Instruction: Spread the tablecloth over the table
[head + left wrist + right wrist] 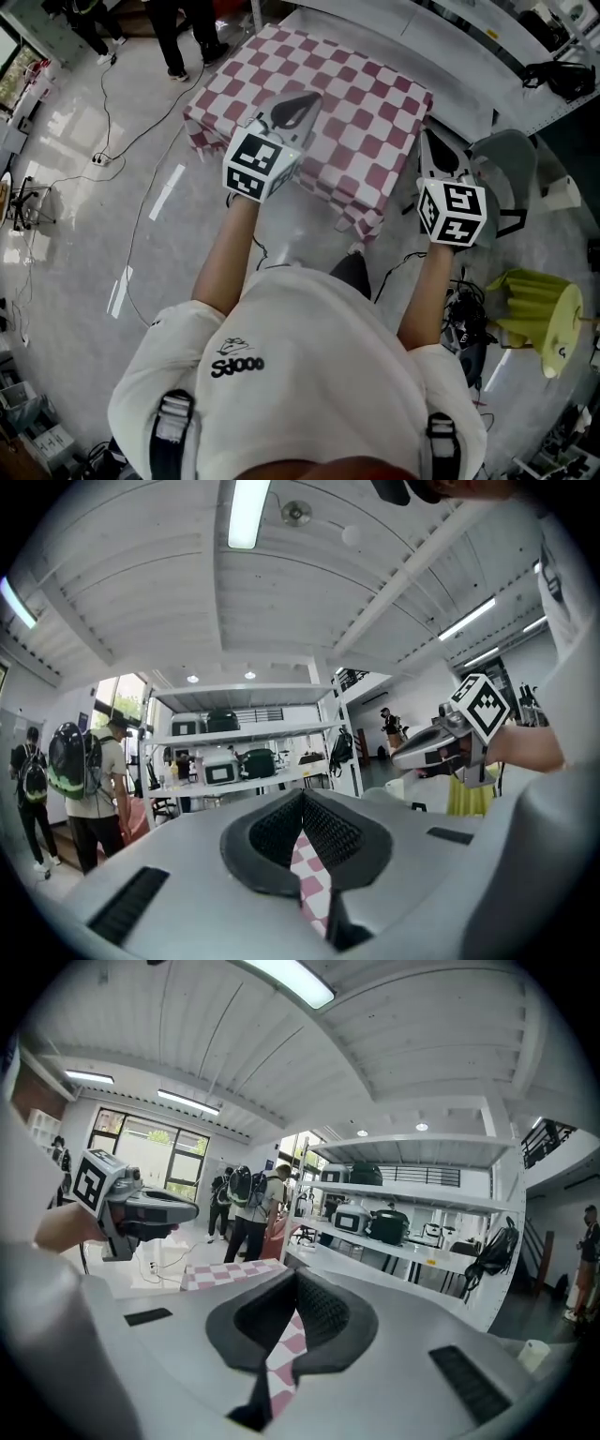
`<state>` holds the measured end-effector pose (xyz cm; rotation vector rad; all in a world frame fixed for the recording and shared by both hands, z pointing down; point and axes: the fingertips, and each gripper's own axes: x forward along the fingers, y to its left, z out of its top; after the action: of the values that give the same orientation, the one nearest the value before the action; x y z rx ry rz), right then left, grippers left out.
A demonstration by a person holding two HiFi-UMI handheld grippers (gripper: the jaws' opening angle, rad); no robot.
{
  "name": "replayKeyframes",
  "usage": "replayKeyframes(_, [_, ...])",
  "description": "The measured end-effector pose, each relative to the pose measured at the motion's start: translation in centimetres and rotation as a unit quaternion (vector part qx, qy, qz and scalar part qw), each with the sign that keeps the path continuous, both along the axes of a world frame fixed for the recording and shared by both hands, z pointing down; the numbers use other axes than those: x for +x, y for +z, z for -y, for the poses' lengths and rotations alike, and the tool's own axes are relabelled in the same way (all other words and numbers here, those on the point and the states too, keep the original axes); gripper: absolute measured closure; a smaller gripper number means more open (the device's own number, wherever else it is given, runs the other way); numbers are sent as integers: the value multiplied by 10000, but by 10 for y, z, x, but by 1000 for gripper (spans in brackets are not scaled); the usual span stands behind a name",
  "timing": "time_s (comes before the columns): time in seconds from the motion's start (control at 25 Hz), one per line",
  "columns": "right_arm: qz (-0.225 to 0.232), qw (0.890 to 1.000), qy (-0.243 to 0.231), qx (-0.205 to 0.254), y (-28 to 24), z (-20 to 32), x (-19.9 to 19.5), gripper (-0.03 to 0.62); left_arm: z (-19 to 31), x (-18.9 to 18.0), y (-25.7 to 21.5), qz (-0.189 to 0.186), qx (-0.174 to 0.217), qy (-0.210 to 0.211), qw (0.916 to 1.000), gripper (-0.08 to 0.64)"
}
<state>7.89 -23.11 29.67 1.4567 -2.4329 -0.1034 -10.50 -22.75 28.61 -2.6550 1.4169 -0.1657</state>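
While the tablecloth lay draped over the table hidden beneath it, we had its checked fabric pinched in both claws: the left gripper clenched on one fold and the right gripper on another near the cloth's right edge. We judged it light, soft and limp, apt to sag, so corners or hems seemed the best holds.

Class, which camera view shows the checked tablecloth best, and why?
The head view: the tablecloth shows almost whole, spread out ahead. The left gripper view and right gripper view each show just a strip pinched between shut jaws.
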Motion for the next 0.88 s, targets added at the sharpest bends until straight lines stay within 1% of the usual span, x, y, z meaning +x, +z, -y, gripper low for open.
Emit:
replayKeyframes(0.16, [-5, 9996, -212, 160, -14, -5, -14, 571, -12, 2, -17, 94, 158, 92, 9998, 532])
replayKeyframes(0.32, [25, 9988, -418, 252, -24, -11, -29, 571, -20, 1, -27, 98, 224, 140, 9996, 532])
replayKeyframes(0.52, [-34, 9985, -515, 196, -22, -13, -37, 571, -24, 1, -27, 138, 225, 158, 9995, 532])
replayKeyframes(0.88, [6, 9982, -584, 99, -14, -13, -43, 571, -27, -2, -20, 139, 146, 130, 9997, 532])
